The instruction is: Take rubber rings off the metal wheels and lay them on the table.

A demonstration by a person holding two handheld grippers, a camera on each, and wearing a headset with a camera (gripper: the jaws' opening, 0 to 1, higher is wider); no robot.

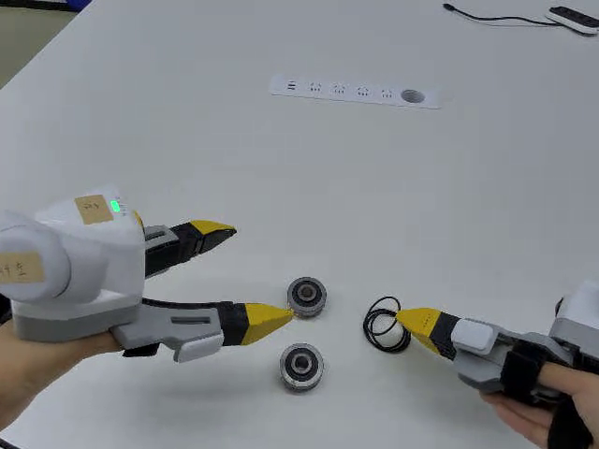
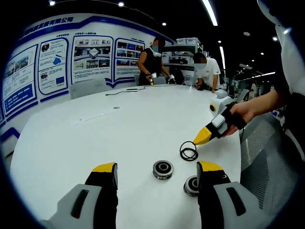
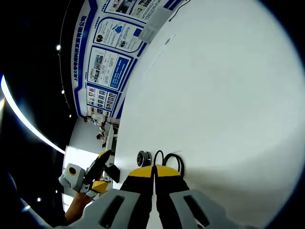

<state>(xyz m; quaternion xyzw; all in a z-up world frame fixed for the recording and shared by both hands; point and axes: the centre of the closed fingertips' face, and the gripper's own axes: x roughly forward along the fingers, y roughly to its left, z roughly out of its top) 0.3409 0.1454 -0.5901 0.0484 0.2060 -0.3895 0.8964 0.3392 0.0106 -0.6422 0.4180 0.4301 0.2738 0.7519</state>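
Observation:
Two small metal wheels with dark rims lie flat on the white table: one (image 1: 307, 296) (image 2: 163, 169) (image 3: 144, 157) farther from me, one (image 1: 301, 366) (image 2: 192, 185) nearer. To their right, black rubber rings (image 1: 384, 325) (image 2: 188, 151) (image 3: 167, 159) lie loose in overlapping loops. My left gripper (image 1: 239, 273) (image 2: 157, 168) is open, just left of the wheels, its lower yellow tip close to the far wheel. My right gripper (image 1: 407, 320) (image 3: 154, 171) is shut, with its tip at the right edge of the rings; whether it pinches one is unclear. It also appears in the left gripper view (image 2: 205, 137).
A white power strip (image 1: 356, 93) lies across the far middle of the table. A dark cable and a small device (image 1: 571, 19) sit at the far right corner. Two people (image 2: 152, 62) stand beyond the table's far end.

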